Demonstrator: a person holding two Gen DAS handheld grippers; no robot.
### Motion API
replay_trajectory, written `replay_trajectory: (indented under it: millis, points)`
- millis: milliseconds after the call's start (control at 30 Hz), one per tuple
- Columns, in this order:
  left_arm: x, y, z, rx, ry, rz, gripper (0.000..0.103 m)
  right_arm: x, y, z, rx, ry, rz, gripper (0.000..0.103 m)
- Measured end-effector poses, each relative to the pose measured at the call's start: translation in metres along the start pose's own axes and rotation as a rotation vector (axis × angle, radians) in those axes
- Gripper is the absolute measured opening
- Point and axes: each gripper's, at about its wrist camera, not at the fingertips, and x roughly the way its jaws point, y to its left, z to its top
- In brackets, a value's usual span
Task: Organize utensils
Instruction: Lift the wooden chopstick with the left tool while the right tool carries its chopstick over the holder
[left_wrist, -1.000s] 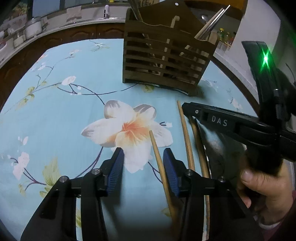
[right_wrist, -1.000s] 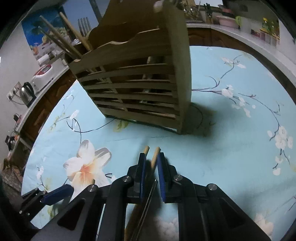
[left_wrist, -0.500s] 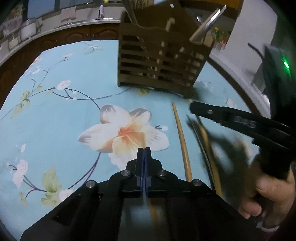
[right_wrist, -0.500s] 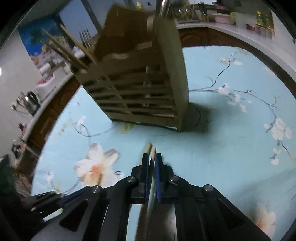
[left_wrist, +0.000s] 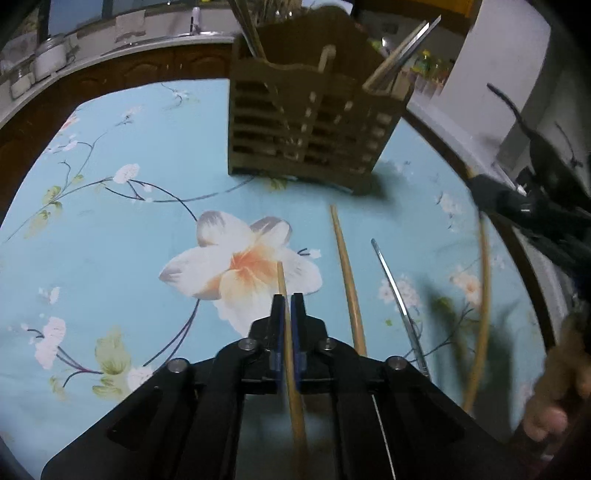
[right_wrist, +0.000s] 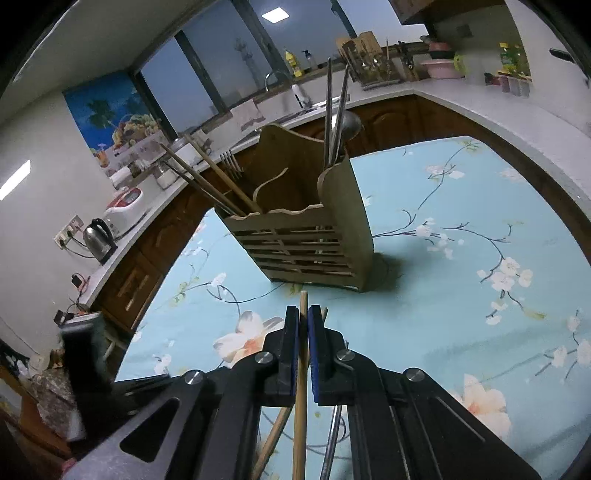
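A slatted wooden utensil holder (left_wrist: 310, 140) stands on the blue floral tablecloth (left_wrist: 110, 229); it also shows in the right wrist view (right_wrist: 306, 236) with chopsticks, forks and a ladle in it. My left gripper (left_wrist: 287, 306) is shut on a wooden chopstick (left_wrist: 281, 277). My right gripper (right_wrist: 303, 317) is shut on another wooden chopstick (right_wrist: 303, 299), lifted above the cloth; it shows blurred in the left wrist view (left_wrist: 484, 295). One wooden chopstick (left_wrist: 345, 266) and one metal chopstick (left_wrist: 391, 284) lie on the cloth to the right of my left gripper.
A kitchen counter (right_wrist: 480, 99) curves behind the table with a kettle (right_wrist: 98, 236), jars and bottles. The table's dark wooden edge (left_wrist: 524, 251) is near on the right.
My left gripper has shut on the wooden chopstick. My right gripper has risen from the cloth with one wooden chopstick, leaving the other wooden one and the metal one lying.
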Motion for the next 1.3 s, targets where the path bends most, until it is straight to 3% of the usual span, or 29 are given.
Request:
replay_trajectory:
  millis: [133,367,600,900,1300]
  points:
    - [0.021,-0.005,0.0,0.022,0.051,0.029,0.009,-0.008,-0.005,-0.005,0.019,-0.006,0.0,0.005]
    - [0.03,-0.02,0.005,0.106,0.033,0.079,0.005,-0.016,-0.01,-0.008,0.036,-0.021,0.002,0.005]
    - [0.025,-0.011,0.004,0.084,0.027,0.048,0.004,-0.015,-0.013,-0.012,0.046,-0.016,0.004,0.005]
    - [-0.03,-0.003,0.004,0.021,-0.086,-0.034,0.004,-0.03,-0.009,-0.011,0.031,-0.044,-0.001,0.005]
    - [-0.108,0.0,0.006,-0.006,-0.239,-0.085,0.004,-0.052,0.01,-0.006,-0.007,-0.091,0.011,0.005]
